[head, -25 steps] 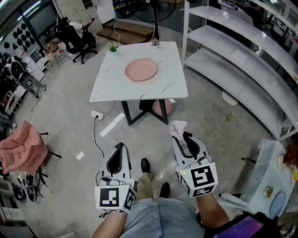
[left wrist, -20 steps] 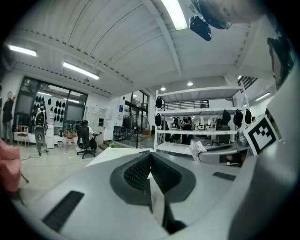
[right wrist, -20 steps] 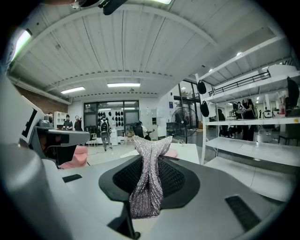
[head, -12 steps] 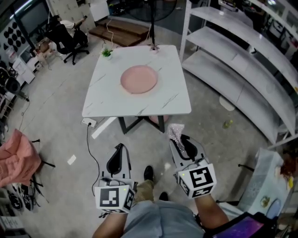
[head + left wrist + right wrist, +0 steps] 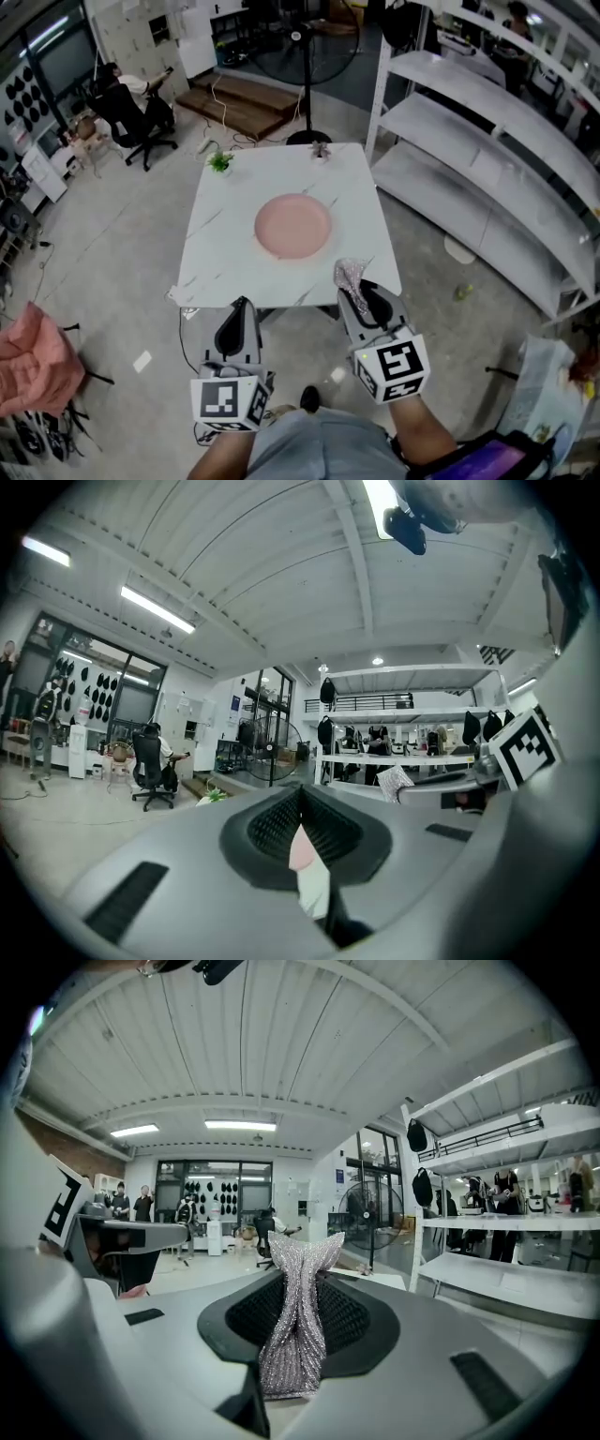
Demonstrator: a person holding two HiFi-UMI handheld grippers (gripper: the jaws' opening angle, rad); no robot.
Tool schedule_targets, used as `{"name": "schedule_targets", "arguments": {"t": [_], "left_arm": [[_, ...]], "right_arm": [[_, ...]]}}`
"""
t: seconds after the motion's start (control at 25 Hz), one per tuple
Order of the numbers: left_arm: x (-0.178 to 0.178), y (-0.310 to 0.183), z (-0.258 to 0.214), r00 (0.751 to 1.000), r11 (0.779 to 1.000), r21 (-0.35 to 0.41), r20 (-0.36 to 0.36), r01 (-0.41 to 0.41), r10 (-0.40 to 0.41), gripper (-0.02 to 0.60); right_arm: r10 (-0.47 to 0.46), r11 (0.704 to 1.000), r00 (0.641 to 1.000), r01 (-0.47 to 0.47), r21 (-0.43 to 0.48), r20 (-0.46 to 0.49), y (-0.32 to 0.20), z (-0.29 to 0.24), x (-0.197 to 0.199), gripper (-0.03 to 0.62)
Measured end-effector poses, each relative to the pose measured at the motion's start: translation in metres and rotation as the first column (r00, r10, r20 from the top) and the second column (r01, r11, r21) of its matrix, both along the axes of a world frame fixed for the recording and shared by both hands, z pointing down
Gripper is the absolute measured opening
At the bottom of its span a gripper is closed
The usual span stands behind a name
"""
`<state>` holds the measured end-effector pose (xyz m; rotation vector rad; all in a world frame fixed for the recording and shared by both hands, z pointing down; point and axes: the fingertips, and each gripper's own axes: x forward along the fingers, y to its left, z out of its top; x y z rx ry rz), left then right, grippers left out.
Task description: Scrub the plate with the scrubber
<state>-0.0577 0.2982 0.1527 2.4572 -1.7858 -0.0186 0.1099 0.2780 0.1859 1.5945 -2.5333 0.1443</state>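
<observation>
A round pink plate [image 5: 293,226] lies flat in the middle of a white marble-look table [image 5: 221,261]. My right gripper [image 5: 355,292] hovers at the table's near right edge, shut on a silvery mesh scrubber [image 5: 350,275] [image 5: 296,1321] that sticks up past its jaws. My left gripper [image 5: 240,324] hangs just short of the table's near edge, shut with nothing in it [image 5: 302,834]. Both grippers are short of the plate.
A small green plant [image 5: 220,162] and a tiny pot [image 5: 321,150] stand at the table's far corners. White shelving [image 5: 487,159] runs along the right. A floor fan [image 5: 304,70] stands behind the table. A person sits on an office chair [image 5: 127,105] far left.
I have walked up to the table: it and the plate have come nearer, and both grippers now reach its near edge. The scrubber stays in the right gripper.
</observation>
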Motion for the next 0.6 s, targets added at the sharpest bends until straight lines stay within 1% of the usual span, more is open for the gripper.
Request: {"name": "schedule_targets", "arguments": {"t": [0.12, 0.2, 0.48, 0.6], "left_arm": [[-0.004, -0.024, -0.001, 1.0, 1.0, 0.01, -0.002, -0.017, 0.017, 0.008], [-0.005, -0.038, 0.004, 1.0, 1.0, 0.001, -0.004, -0.027, 0.027, 0.008], [0.005, -0.067, 0.034, 0.996, 0.993, -0.076, 0.002, -0.091, 0.091, 0.008], [0.009, -0.082, 0.046, 0.995, 0.99, -0.098, 0.01, -0.102, 0.103, 0.008]], "right_arm": [[0.012, 1.0, 1.0, -0.012, 0.02, -0.001, -0.022, -0.008, -0.004, 0.123], [0.022, 1.0, 1.0, -0.022, 0.023, -0.002, -0.033, -0.006, -0.005, 0.123], [0.073, 0.997, 0.997, -0.073, -0.029, 0.008, -0.059, 0.012, 0.005, 0.121], [0.087, 0.995, 0.996, -0.086, -0.047, 0.017, -0.074, 0.02, 0.011, 0.121]]}}
